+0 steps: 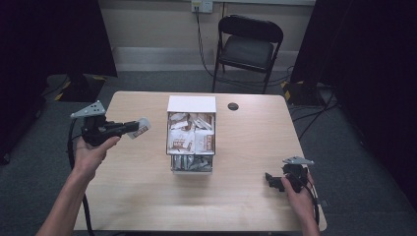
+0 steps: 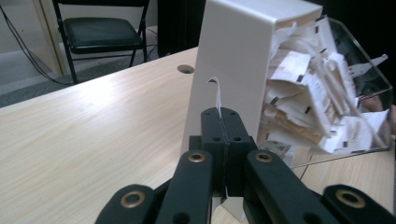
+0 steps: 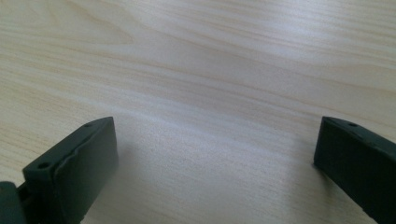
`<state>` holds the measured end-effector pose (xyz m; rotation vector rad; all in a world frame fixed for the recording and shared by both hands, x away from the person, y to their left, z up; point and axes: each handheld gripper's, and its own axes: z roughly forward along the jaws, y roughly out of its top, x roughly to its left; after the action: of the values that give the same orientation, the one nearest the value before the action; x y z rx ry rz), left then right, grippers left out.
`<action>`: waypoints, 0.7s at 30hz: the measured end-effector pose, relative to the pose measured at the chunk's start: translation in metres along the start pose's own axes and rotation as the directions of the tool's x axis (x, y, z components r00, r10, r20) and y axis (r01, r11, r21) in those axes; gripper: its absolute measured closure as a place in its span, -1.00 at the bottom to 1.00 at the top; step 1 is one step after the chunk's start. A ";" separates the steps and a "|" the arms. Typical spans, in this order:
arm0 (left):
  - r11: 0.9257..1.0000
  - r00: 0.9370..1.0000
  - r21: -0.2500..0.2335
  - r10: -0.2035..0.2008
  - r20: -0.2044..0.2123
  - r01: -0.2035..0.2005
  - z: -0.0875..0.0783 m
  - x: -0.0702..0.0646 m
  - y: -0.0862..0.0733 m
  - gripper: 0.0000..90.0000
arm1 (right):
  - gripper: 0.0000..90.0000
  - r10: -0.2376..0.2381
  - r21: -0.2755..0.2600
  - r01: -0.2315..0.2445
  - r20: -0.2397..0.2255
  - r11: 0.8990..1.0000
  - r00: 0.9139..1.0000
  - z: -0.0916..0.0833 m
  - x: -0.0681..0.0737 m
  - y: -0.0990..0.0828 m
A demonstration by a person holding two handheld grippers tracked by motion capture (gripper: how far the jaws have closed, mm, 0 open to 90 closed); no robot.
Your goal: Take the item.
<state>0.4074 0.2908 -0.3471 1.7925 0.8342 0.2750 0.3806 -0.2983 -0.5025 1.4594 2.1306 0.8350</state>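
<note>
A white box with a clear front bin (image 1: 191,135) stands mid-table, stuffed with several white and brown sachets (image 1: 191,133). My left gripper (image 1: 133,128) hovers left of the box, shut on one such sachet (image 1: 140,129) that sticks out past its tips. In the left gripper view the jaws are pressed together (image 2: 220,116) with the thin white sachet edge (image 2: 216,93) rising between them, the box's white side (image 2: 229,60) just behind and the sachets (image 2: 317,93) to its right. My right gripper (image 1: 272,181) rests at the table's near right, open over bare wood (image 3: 215,130).
The wooden table (image 1: 133,187) has a round cable hole (image 1: 233,106) behind the box. A black folding chair (image 1: 248,46) stands beyond the far edge. Dark curtains hang at both sides, and cables run across the grey floor.
</note>
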 end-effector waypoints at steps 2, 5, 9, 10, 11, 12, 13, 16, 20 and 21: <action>1.000 1.000 0.007 -0.003 -0.002 0.003 0.003 0.002 -0.003 1.00 | -1.00 0.001 0.000 -0.001 -0.001 1.000 1.000 0.000 0.000 0.000; 1.000 1.000 0.015 -0.003 -0.001 0.003 0.008 0.004 -0.007 1.00 | -1.00 0.000 0.000 0.000 0.000 1.000 1.000 0.000 0.000 0.000; 0.999 1.000 0.035 -0.019 0.000 0.019 0.014 0.007 -0.013 1.00 | -1.00 0.000 0.000 0.000 0.000 1.000 1.000 0.000 0.000 0.000; 0.999 1.000 0.038 -0.028 0.000 0.028 0.015 0.008 -0.014 1.00 | -1.00 0.000 0.000 0.000 0.000 1.000 1.000 0.000 0.000 0.000; 0.999 0.999 0.040 -0.035 -0.002 0.035 0.016 0.010 -0.016 1.00 | -1.00 0.000 0.000 0.000 0.000 1.000 1.000 0.000 0.000 0.000; 0.998 0.999 0.043 -0.040 -0.005 0.040 0.017 0.011 -0.017 1.00 | -1.00 0.000 0.000 0.000 0.000 1.000 1.000 0.000 0.000 0.000; 0.998 0.999 0.049 -0.044 -0.005 0.044 0.019 0.012 -0.019 1.00 | -1.00 0.000 0.000 0.000 0.000 1.000 1.000 0.000 0.000 0.000; 0.996 0.999 0.068 -0.049 -0.005 0.050 0.024 0.014 -0.024 1.00 | -1.00 0.000 0.000 0.000 0.000 1.000 1.000 0.000 0.000 0.000; 0.995 0.999 0.093 -0.044 -0.007 0.045 0.030 0.013 -0.027 1.00 | -1.00 0.000 0.000 0.000 0.000 1.000 1.000 0.000 0.000 0.000; 0.995 0.999 0.095 -0.041 -0.005 0.042 0.033 0.013 -0.029 1.00 | -1.00 0.000 0.000 0.000 0.000 1.000 1.000 0.000 0.000 0.000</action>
<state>0.4234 0.2798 -0.3881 1.8612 0.8985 0.2136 0.3807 -0.2983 -0.5025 1.4597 2.1305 0.8350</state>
